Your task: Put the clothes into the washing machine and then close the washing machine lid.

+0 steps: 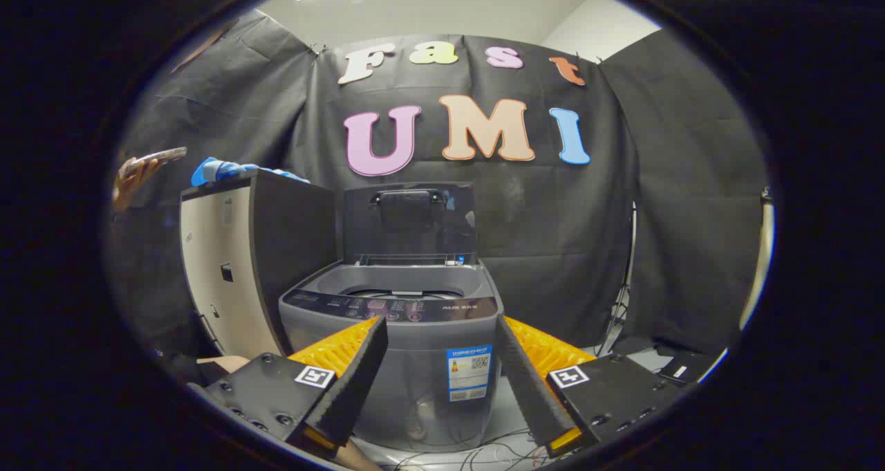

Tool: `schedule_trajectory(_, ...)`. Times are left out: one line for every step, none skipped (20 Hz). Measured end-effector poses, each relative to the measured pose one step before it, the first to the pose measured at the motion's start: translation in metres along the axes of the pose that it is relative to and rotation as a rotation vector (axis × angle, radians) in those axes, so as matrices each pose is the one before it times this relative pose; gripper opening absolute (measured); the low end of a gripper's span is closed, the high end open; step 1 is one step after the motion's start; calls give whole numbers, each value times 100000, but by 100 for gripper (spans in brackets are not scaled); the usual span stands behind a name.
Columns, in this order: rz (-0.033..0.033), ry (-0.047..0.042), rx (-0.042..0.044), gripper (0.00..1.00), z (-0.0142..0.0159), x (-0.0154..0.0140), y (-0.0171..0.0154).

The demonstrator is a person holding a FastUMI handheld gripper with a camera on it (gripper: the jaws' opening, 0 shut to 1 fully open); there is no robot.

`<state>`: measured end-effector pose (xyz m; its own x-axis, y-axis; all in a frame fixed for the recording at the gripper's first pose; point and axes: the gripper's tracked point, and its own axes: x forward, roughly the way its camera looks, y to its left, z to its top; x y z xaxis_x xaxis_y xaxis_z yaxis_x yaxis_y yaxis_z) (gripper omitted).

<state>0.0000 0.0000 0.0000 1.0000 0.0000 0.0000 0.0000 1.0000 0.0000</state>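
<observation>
A grey top-loading washing machine stands straight ahead, beyond my fingers. Its dark lid is raised upright at the back, leaving the drum opening uncovered. A blue garment lies on top of a tall cabinet just left of the machine. My gripper is open, its two fingers spread wide in front of the machine's body with nothing between them.
A person's hand holding a phone is to the left of the cabinet, near the garment. Cables lie on the floor before the machine. A light stand and dark boxes sit to the right.
</observation>
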Motion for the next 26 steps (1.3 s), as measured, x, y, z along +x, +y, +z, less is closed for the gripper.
schedule_trajectory(179, -288, -382, 97, 142, -3, 56)
schedule_trajectory(66, 221, -278, 97, -112, -42, 31)
schedule_trajectory(-29, -227, 32, 97, 53, -31, 11)
schedule_trajectory(-11, 177, 86, 97, -53, 17, -42)
schedule_trajectory(17, -50, -25, 97, 1, 15, 33)
schedule_trajectory(48, 34, -121, 97, 37, 21, 38)
schedule_trajectory(37, -133, -101, 97, 83, -29, 20)
schedule_trajectory(8, 14, -251, 97, -87, -9, 14)
schedule_trajectory(28, -14, -423, 97, 35, 35, 57)
schedule_trajectory(75, 6, -424, 97, 46, -45, 34)
schedule_trajectory(58, -78, -367, 97, 6, 26, 56)
schedule_trajectory(35, 64, -251, 97, -50, 0, -8)
schedule_trajectory(4, 6, -46, 97, 56, 1, -18)
schedule_trajectory(-39, 0, 76, 97, -75, -7, 27)
schedule_trajectory(-31, -42, 24, 97, 47, -18, -13)
schedule_trajectory(15, 42, -55, 97, -22, -52, 27)
schedule_trajectory(-3, -9, -104, 97, 49, 20, 5)
schedule_trajectory(8, -14, -121, 97, 19, -6, 14)
schedule_trajectory(26, 6, -217, 97, -5, -11, 32)
schedule_trajectory(15, 9, -162, 97, -12, 53, 20)
schedule_trajectory(28, -8, -194, 97, 25, -39, 57)
schedule_trajectory(3, -26, -168, 97, -1, 13, -17)
schedule_trajectory(0, -6, -138, 97, 21, 10, 15)
schedule_trajectory(1, 16, -106, 97, -57, 33, 31)
schedule_trajectory(-23, 7, -18, 97, 21, 20, -11)
schedule_trajectory(-64, 7, 68, 97, -31, -64, 7)
